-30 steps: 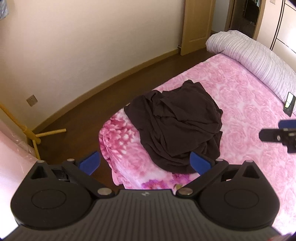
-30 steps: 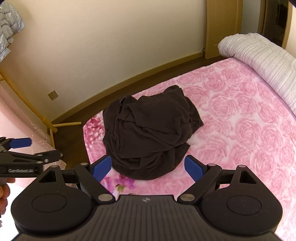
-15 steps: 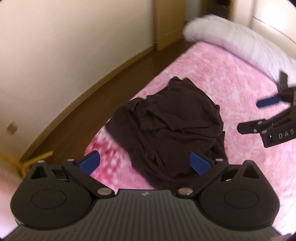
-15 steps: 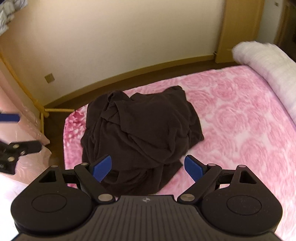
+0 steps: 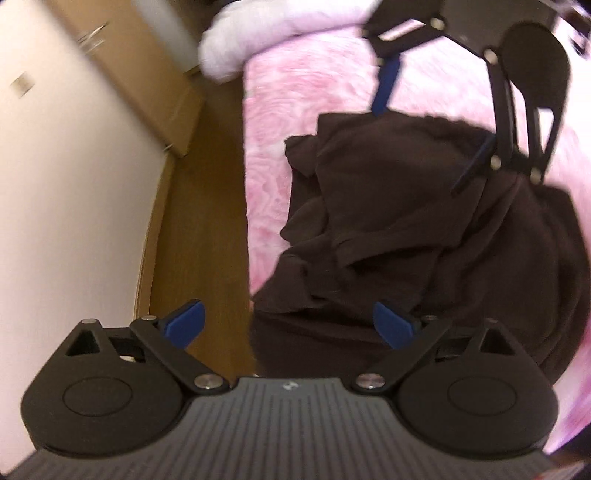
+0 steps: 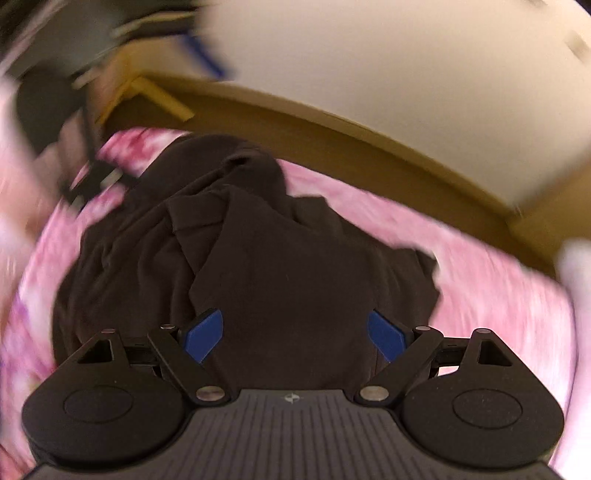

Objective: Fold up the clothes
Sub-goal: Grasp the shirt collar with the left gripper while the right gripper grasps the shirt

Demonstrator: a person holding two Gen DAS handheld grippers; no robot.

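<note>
A crumpled dark brown garment point(image 5: 424, 236) lies in a heap near the corner of a pink rose-patterned bed point(image 5: 280, 110). My left gripper point(image 5: 288, 325) hangs open at the heap's near edge, one blue pad over the floor, the other over cloth. The right gripper point(image 5: 432, 110) shows at the far side of the heap, open above the cloth. In the right wrist view my right gripper point(image 6: 295, 336) is open low over the garment point(image 6: 258, 258), both blue pads above dark fabric. The left gripper point(image 6: 74, 110) appears blurred at upper left there.
Brown wooden floor point(image 5: 207, 221) runs along the bed's edge, with a cream wall point(image 5: 66, 184) and a wooden door point(image 5: 122, 55) beyond. A white striped pillow or duvet point(image 5: 266, 33) lies at the bed's head. A yellow wooden frame point(image 6: 147, 92) stands by the wall.
Both grippers have swung in close over the dark garment from opposite sides. The views are now motion-blurred, and both stay open with nothing held.
</note>
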